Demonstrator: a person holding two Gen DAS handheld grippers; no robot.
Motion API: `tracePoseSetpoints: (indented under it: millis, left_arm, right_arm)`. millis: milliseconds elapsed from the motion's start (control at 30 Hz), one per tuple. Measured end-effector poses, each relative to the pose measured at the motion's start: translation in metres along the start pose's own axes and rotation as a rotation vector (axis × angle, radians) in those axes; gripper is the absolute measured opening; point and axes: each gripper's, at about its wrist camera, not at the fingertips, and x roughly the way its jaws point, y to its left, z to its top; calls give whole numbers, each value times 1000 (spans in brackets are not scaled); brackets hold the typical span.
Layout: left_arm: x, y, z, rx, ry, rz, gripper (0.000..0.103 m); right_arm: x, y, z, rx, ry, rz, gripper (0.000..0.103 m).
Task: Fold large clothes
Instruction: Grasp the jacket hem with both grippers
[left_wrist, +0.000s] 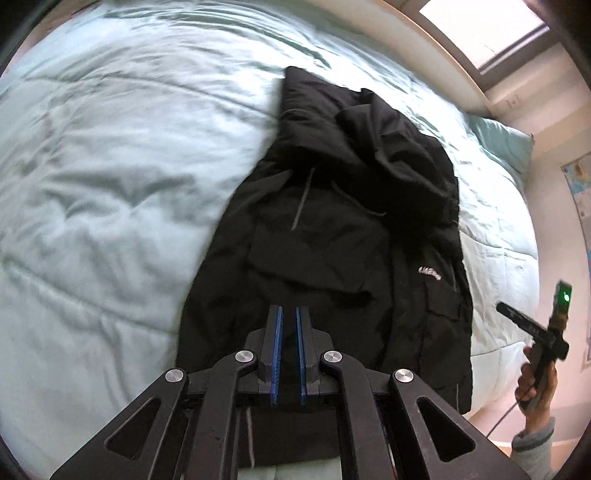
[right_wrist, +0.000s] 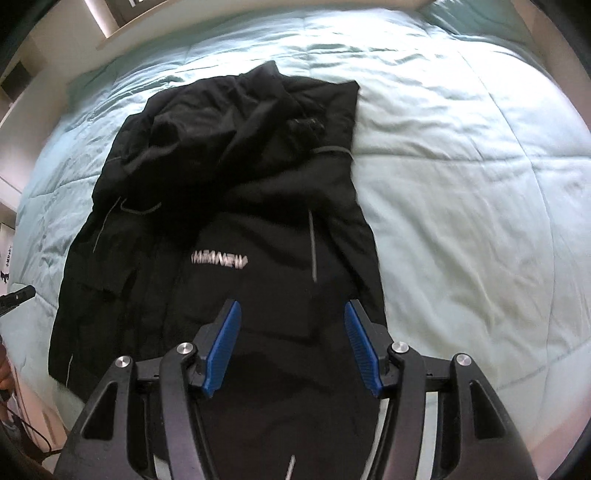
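A large black jacket (left_wrist: 332, 236) with white lettering lies on a pale green quilt, its sleeves and hood bunched over the upper part. It also shows in the right wrist view (right_wrist: 236, 206). My left gripper (left_wrist: 289, 314) hovers above the jacket's lower hem, its blue pads nearly together with a narrow gap and nothing between them. My right gripper (right_wrist: 291, 314) is open and empty above the jacket's lower half. The right gripper's handle and the hand holding it show in the left wrist view (left_wrist: 535, 339) beside the bed.
The pale green quilt (left_wrist: 92, 184) covers the bed and spreads wide to the jacket's side (right_wrist: 461, 184). A pillow (left_wrist: 502, 140) lies at the bed's far end. A window (left_wrist: 487, 29) and walls border the bed. A cable (right_wrist: 33, 435) hangs at the bed's edge.
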Motion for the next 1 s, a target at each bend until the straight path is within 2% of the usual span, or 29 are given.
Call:
tracePoseSetpoints:
  millis: [233, 367, 533, 700, 800, 1000]
  left_arm:
    - [5, 27, -29, -98, 38, 48, 7]
    - [12, 45, -45, -164, 69, 36, 7]
    - [15, 54, -56, -155, 80, 56, 7]
    - [19, 77, -68, -238, 110, 5, 7]
    - [17, 97, -75, -332, 108, -72, 7]
    - [30, 110, -82, -387, 137, -146, 7]
  right_arm:
    - [-4, -24, -51, 31, 81, -30, 61]
    - [0, -33, -76, 45, 138, -31, 61]
    - [8, -44, -105, 62, 195, -37, 61]
    - [24, -49, -133, 107, 255, -6, 61]
    - [29, -49, -144, 121, 266, -15, 61]
    - [31, -56, -153, 156, 275, -13, 61]
